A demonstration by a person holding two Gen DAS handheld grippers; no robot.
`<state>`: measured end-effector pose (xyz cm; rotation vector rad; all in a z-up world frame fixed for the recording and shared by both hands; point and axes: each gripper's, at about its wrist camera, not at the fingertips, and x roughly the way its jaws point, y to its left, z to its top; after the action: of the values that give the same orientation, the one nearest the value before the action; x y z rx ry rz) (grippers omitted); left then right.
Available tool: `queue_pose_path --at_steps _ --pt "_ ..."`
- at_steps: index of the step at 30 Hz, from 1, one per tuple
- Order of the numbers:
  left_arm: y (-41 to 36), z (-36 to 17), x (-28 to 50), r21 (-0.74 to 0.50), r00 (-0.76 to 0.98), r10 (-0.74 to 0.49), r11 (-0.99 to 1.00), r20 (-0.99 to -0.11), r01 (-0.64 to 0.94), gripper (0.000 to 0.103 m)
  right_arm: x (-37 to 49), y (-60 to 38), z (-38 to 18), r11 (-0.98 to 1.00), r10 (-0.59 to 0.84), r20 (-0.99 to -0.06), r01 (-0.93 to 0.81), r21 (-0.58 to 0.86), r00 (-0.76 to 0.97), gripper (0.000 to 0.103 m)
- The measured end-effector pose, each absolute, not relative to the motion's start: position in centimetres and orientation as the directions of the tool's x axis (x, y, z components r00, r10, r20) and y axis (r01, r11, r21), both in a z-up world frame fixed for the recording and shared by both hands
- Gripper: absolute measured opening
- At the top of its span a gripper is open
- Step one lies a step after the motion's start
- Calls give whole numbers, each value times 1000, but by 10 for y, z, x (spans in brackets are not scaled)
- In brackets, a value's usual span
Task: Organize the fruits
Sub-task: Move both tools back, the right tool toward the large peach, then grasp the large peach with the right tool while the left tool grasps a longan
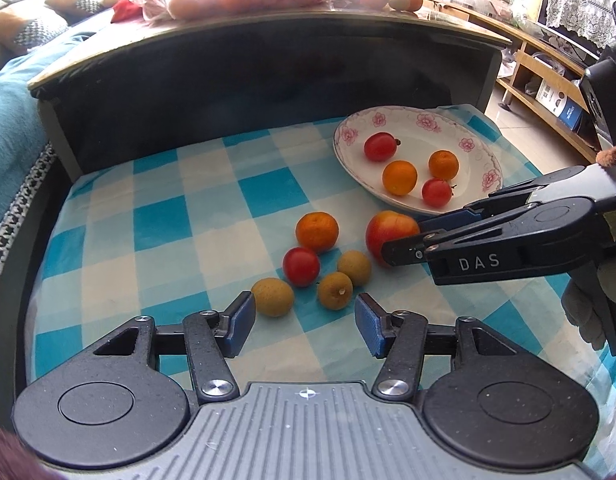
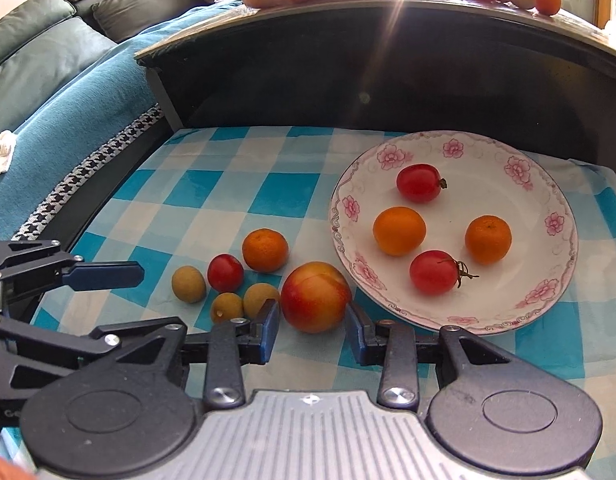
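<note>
Glossy glazed plate (image 2: 555,184) gleams at two o'clock on the soft matt checked cloth (image 2: 212,200), shiny smooth tomatoes (image 2: 419,182) beside dimpled matt tangerines (image 2: 399,231), rough dull longans (image 2: 188,284) at nine, and grainy black plastic gripper arms (image 2: 228,360) with bright metal screws.

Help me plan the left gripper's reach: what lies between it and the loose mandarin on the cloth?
In the left wrist view, a cherry tomato and a tan fruit lie between the left gripper and the mandarin.
</note>
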<state>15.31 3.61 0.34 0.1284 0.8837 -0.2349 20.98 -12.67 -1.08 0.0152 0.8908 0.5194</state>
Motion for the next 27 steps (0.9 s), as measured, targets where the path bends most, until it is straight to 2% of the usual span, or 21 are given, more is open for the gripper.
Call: queue_pose_path --at_steps 7,21,25,27 --pt "43 -5 158 17 602 -134 971 -787 239 64 220 -122 -19 875 443 -735 -424 232 513 44" --pt "51 -19 178 -6 612 -148 974 -777 228 67 225 -114 -27 867 469 -711 -429 255 525 44" --pt "53 -20 182 -26 610 -161 974 -776 224 65 225 -112 -27 865 473 -705 -431 258 528 44" --pt "56 -20 181 -48 598 -174 974 -782 221 61 226 -110 -27 863 475 -705 -434 257 527 44"
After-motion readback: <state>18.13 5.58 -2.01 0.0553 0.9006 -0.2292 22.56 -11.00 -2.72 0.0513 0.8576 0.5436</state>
